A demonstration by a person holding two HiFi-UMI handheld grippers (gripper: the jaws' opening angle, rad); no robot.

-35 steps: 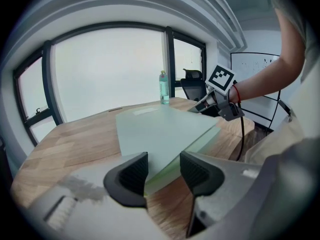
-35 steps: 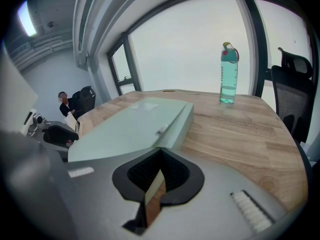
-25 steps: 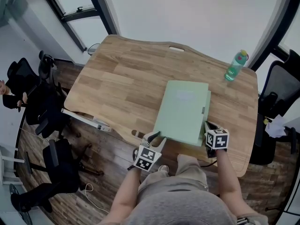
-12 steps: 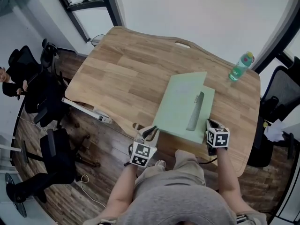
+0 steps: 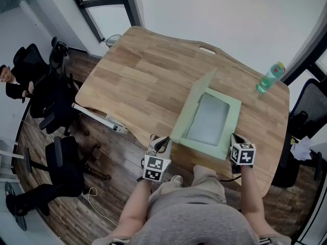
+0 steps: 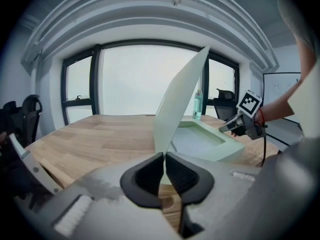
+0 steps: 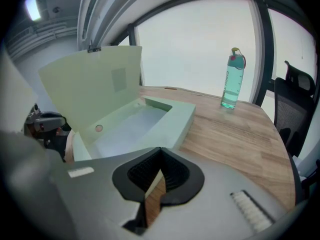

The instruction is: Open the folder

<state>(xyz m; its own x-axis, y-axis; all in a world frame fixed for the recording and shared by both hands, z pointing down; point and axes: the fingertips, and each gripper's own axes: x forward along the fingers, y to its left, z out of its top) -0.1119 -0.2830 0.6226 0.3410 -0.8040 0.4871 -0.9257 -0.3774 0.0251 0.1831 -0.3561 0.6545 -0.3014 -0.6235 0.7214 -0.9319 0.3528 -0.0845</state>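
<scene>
1. folder (image 5: 209,120): a pale green box file, lower centre-right in the head view, lying at the near edge of the wooden table (image 5: 138,80). its shallow tray shows a greyish inside.
2. its lid (image 5: 191,108) is thin and plain. it stands tilted up along the tray's left side.
3. the left gripper (image 5: 162,143), below the tray's lower left corner, has its jaws pinched on the lid's near corner.
4. the right gripper (image 5: 234,138), at the tray's lower right corner, has its jaws drawn together on a thin pale edge of the folder.
5. a green bottle (image 5: 269,77) stands upright at upper right, well apart.
</scene>
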